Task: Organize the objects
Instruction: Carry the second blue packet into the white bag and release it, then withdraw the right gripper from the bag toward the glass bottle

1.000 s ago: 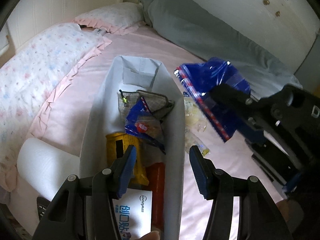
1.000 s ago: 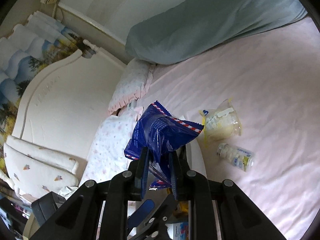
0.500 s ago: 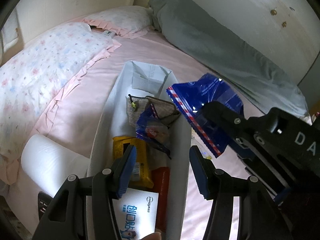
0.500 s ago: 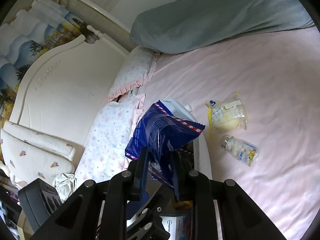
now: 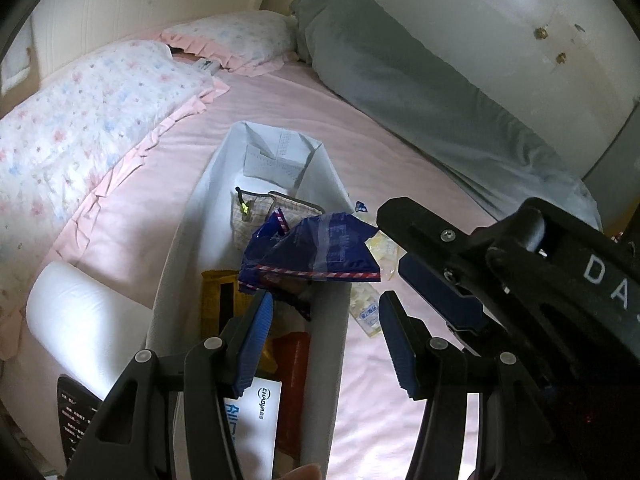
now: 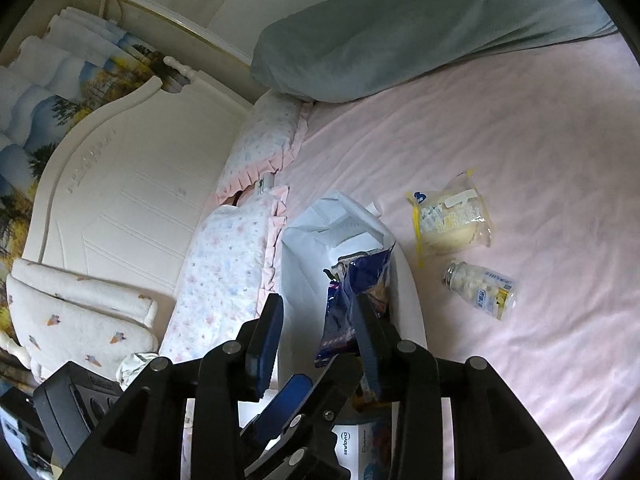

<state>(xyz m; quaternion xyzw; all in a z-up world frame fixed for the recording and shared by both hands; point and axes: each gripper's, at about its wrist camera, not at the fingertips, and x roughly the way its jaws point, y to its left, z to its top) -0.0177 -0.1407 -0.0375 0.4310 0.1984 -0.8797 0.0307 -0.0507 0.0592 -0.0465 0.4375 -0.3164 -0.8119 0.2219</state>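
A blue snack bag [image 5: 316, 252] lies on top of the items in the long white fabric bin [image 5: 208, 184] on the pink bed. It also shows in the right wrist view [image 6: 352, 292], in the bin [image 6: 304, 248]. My right gripper [image 6: 316, 328] is open above the bin, its right pad beside the bag. My left gripper [image 5: 324, 332] is open and empty over the bin's near end. A clear yellow food bag [image 6: 448, 220] and a small pill bottle [image 6: 480, 288] lie on the sheet right of the bin.
The bin also holds a checked pouch [image 5: 260, 212], a yellow packet [image 5: 218, 304], a red packet [image 5: 294, 368] and a white box [image 5: 256, 420]. A white roll [image 5: 80, 320] and floral pillows [image 5: 80, 112] lie left. A grey bolster [image 5: 420, 84] lies at the back.
My right gripper carried the blue bag leftward over the bin, opened and let it go. The bag now rests in the bin. The left gripper stayed open.
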